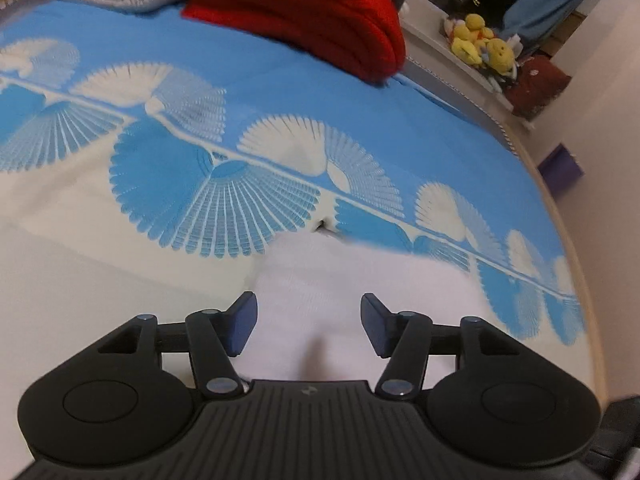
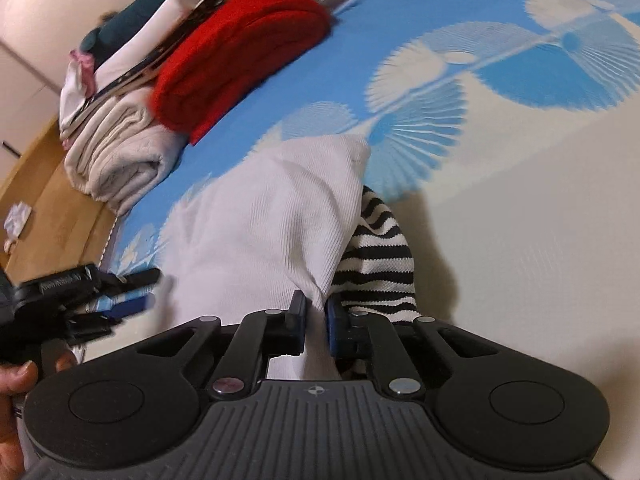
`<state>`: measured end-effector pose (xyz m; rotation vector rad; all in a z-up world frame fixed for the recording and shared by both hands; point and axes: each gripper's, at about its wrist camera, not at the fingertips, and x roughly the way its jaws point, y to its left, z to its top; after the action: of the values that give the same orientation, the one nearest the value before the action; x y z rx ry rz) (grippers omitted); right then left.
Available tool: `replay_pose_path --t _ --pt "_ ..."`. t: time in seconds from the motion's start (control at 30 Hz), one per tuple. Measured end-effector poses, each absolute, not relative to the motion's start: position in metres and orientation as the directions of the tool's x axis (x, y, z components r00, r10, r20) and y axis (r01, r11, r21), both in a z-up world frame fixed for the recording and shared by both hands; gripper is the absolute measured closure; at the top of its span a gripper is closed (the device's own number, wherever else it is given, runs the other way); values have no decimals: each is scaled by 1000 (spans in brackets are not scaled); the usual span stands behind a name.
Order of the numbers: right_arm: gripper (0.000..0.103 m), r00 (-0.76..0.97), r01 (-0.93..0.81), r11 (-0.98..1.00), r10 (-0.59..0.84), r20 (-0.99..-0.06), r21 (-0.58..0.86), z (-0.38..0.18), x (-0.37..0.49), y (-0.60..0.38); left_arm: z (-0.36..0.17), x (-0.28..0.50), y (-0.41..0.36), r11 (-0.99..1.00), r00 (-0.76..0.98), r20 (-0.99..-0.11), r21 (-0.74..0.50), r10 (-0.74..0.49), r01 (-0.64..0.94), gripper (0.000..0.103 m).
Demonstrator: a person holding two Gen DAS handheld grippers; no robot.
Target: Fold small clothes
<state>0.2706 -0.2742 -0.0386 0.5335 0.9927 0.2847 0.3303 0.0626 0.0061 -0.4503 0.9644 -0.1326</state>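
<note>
Two grippers work one white ribbed garment (image 2: 264,216) on the blue-and-white patterned bedspread (image 1: 280,92). The right gripper (image 2: 316,316) is clenched on a pinch of that white cloth right at its fingertips, with the cloth rising ahead of it and a black-and-white striped piece (image 2: 380,264) lying just to its right, partly under the white fabric. The left gripper (image 1: 308,320) is released, jaws spread, hovering over the white garment directly in front of it; in the right wrist view it shows at the far left. The likeliest trouble, as I judge it: the pinch is narrow, so a quick lift could let the cloth slip out, or drag the striped piece along. Beyond both grippers sits a red folded blanket (image 1: 304,12) beside a cream folded one (image 2: 116,160), well apart.
</note>
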Motion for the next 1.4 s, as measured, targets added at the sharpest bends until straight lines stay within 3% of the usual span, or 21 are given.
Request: replay_pose_path --t 0.1,0.3,0.4,0.43,0.5,0.57,0.63,0.77,0.87,0.93,1.0,1.07,1.13,1.23,1.4 --pt "93 504 46 896 362 -784 443 -47 285 -262 -1 325 71 903 501 -798 -424 -336 -70 42" --pt "92 473 101 917 297 -830 386 -54 293 -265 -44 321 62 936 287 -902 -349 -322 -46 42" --pt "73 433 107 916 307 -847 387 -53 286 -265 -43 313 65 933 286 -901 -356 -325 -62 42" --pt "59 411 122 910 318 -855 397 -54 281 -267 -37 308 66 922 309 -885 -383 -349 -52 42" --pt "54 389 144 887 357 -849 439 -52 270 -276 -34 301 63 917 324 -869 -399 -375 -9 41" --pt "54 355 126 889 375 -856 441 -52 262 -279 -45 296 48 955 275 -915 -291 -295 58 40" --pt "55 294 70 933 319 -901 353 -55 252 -275 -57 288 36 979 256 -947 -170 -195 115 25" --pt "54 312 52 986 137 -940 161 -43 232 -277 -29 264 30 987 406 -906 -68 -123 146 26" --pt "55 477 -1 1000 17 -879 19 -1 205 -273 7 234 31 989 535 -838 -35 -109 145 20" --pt "54 585 -17 1000 21 -811 14 29 181 -272 29 213 34 990 603 -789 -47 -116 129 16" --pt "44 673 -22 999 44 -738 40 56 154 -272 49 190 36 991 668 -733 -52 -124 127 13" --pt "20 736 -17 998 49 -676 54 78 122 -270 63 159 34 990 727 -674 -54 -130 128 11" --pt "14 766 -22 998 56 -640 61 90 94 -266 76 126 30 989 758 -636 -59 -143 137 11" --pt "13 779 -26 996 71 -622 81 95 52 -258 78 83 20 990 778 -612 -54 -137 132 11" --pt "13 768 11 996 48 -639 87 74 12 -241 45 34 -2 993 758 -644 -26 -107 118 11"
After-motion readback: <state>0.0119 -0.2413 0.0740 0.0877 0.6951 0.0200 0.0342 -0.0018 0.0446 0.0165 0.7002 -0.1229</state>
